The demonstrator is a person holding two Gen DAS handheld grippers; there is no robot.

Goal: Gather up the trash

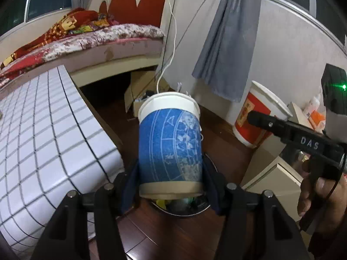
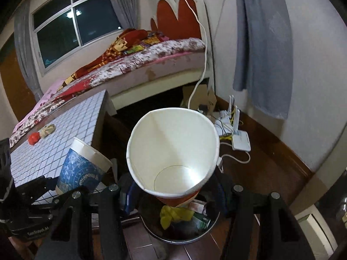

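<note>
Your left gripper is clamped on a blue paper cup, its dark pads pressing the cup's lower sides; the cup stands upright with its white rim toward the far wall. Directly beneath it you can see the round trash bin on the dark wooden floor, with yellow and green scraps inside. To your left lies the white tiled table, and beyond it the bed with its red headboard. On your right, your right gripper holds a red-and-white paper cup, tilted, with your hand on the handle. A grey curtain hangs on the far wall.
</note>
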